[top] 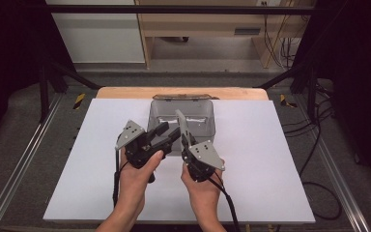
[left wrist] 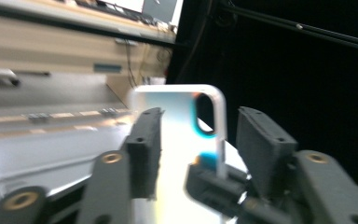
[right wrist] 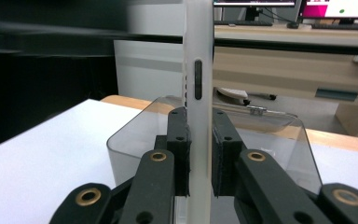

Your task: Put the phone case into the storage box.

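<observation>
A pale translucent phone case (right wrist: pixel 199 93) stands upright and edge-on in the right gripper view, with my right gripper (right wrist: pixel 199 121) shut on its lower part. From above, the case (top: pixel 180 121) rises over the near wall of a clear plastic bin (top: pixel 207 104). My right gripper (top: pixel 187 140) is below it and my left gripper (top: pixel 168 133) comes in from the left. In the left gripper view the case (left wrist: pixel 177 121) shows its flat back and camera cutout. It stands between the jaws of my left gripper (left wrist: pixel 200 114), which is open, with a gap at the right pad (left wrist: pixel 261 144).
The bin sits at the far middle of a white board (top: pixel 270 159) on a wooden table. Metal rails run along both sides of the board, and cables lie on the floor at the right. Shelving and a desk stand beyond the table.
</observation>
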The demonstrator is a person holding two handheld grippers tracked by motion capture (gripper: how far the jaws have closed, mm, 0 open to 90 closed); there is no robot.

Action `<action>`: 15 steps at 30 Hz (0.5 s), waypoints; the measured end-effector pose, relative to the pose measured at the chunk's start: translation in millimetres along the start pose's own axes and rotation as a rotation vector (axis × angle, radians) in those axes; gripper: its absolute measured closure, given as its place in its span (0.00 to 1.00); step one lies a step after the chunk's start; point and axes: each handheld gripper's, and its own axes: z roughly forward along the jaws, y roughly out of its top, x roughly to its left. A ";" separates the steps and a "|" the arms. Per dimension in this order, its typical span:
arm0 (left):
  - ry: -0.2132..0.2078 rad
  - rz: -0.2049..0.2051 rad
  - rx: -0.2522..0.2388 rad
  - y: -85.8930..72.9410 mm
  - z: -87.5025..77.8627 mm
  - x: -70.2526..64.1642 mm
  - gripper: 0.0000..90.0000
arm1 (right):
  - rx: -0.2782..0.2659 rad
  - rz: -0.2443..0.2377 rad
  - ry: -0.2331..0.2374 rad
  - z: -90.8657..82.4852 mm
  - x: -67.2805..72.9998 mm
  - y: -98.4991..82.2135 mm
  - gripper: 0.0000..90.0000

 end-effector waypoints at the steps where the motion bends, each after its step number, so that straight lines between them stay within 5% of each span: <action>1: 0.012 0.017 -0.001 0.4 -2.9 1.9 0.46 | 0.000 0.008 0.000 0.7 -3.1 1.8 0.90; 7: 0.131 0.104 -0.032 -7.2 -29.8 27.9 0.31 | -0.010 0.034 -0.008 10.3 -22.2 19.1 0.90; 15: 0.265 0.155 -0.017 -31.6 -59.2 64.8 0.13 | -0.035 0.065 -0.024 34.0 -40.1 50.0 0.90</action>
